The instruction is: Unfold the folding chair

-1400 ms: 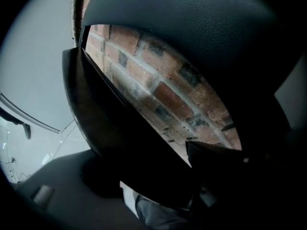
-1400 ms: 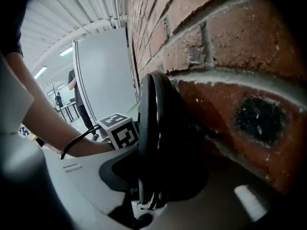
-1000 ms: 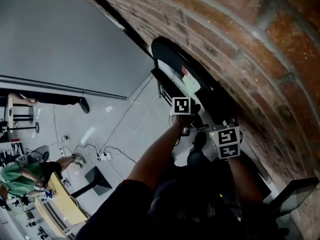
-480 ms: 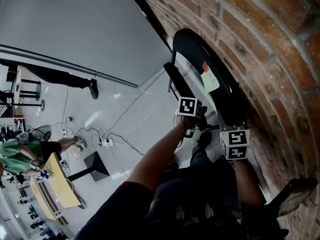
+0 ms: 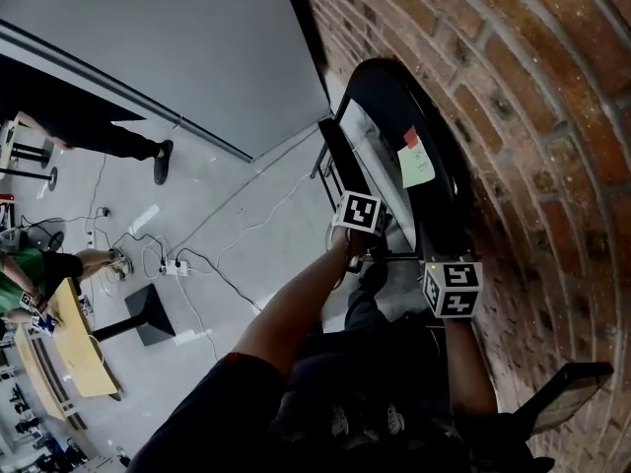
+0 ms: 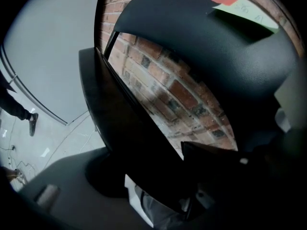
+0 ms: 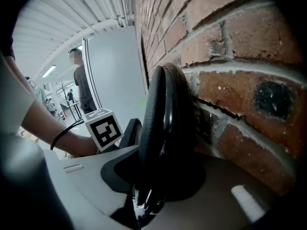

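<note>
The left gripper [image 6: 148, 169] holds the chair [image 5: 389, 92] by its seat [image 6: 120, 123], jaws wide — the right gripper [image 7: 153, 176] pinches its back [image 7: 160, 119]. Both have just been closing.

Head view looks steeply down the brick wall [image 5: 532, 116]; left gripper view, right gripper view close-up on the same folding chair [image 5: 389, 92].

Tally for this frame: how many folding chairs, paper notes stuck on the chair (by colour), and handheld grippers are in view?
folding chair: 1
red note: 1
pale green note: 1
grippers, left gripper and right gripper: 2
Total: 5
</note>
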A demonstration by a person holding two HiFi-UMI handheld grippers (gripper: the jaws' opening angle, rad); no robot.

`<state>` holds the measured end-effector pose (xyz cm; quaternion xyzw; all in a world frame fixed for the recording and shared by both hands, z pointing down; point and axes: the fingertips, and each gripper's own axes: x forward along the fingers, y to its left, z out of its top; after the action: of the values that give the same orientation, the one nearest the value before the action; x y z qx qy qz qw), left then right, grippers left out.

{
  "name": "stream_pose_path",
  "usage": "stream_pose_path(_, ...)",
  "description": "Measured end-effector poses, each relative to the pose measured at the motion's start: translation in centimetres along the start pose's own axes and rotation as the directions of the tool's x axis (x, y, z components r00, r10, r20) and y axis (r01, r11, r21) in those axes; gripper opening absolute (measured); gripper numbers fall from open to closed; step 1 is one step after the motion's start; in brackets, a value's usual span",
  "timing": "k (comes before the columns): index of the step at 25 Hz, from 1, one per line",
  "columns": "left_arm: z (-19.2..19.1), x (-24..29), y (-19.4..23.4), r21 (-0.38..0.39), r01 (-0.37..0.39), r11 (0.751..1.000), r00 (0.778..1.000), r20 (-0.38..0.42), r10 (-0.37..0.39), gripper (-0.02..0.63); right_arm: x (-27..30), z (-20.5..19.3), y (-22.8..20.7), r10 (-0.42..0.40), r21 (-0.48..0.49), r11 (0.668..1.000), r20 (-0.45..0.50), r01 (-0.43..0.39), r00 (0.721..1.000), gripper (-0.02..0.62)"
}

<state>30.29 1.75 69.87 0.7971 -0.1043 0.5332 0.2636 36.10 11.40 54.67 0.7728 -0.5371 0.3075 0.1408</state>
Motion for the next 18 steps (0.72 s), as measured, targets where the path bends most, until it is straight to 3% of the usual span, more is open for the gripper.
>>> stream_pose_path(11,-2.5,-1.9,2.4,-0.028,0.01,1.0,1.0,-0.006,-0.01,0.342,-0.6,0.0,4.1,0.036,-0.083,0.996,-0.003,-0.036,0.999,0.1)
stream_pose_path(18,-5.6,-3.6,5.1,-0.067,0.071,0.995,0.997,-0.021,-0.073,0.337,-0.5,-0.5,4.9,0.03,-0.047,0.998,-0.016,-0.031,0.999,0.1)
